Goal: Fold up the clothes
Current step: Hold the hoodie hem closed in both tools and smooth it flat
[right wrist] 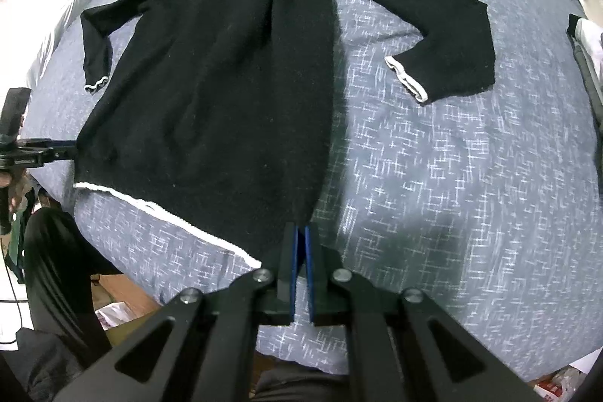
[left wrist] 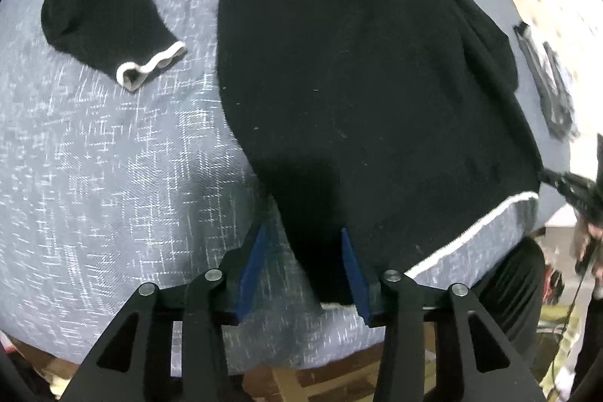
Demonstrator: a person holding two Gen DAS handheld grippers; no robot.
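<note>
Black sweater (right wrist: 211,93) lies flat, sleeves unfolded; our left gripper (left wrist: 301,266) stands parted around its hem corner, our right gripper (right wrist: 300,259) clenched at another.

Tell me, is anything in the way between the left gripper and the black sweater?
Nothing visible is. The left gripper sits open right over the black sweater, with the sweater's bottom corner lying between its blue fingers on the bed cover.
</note>
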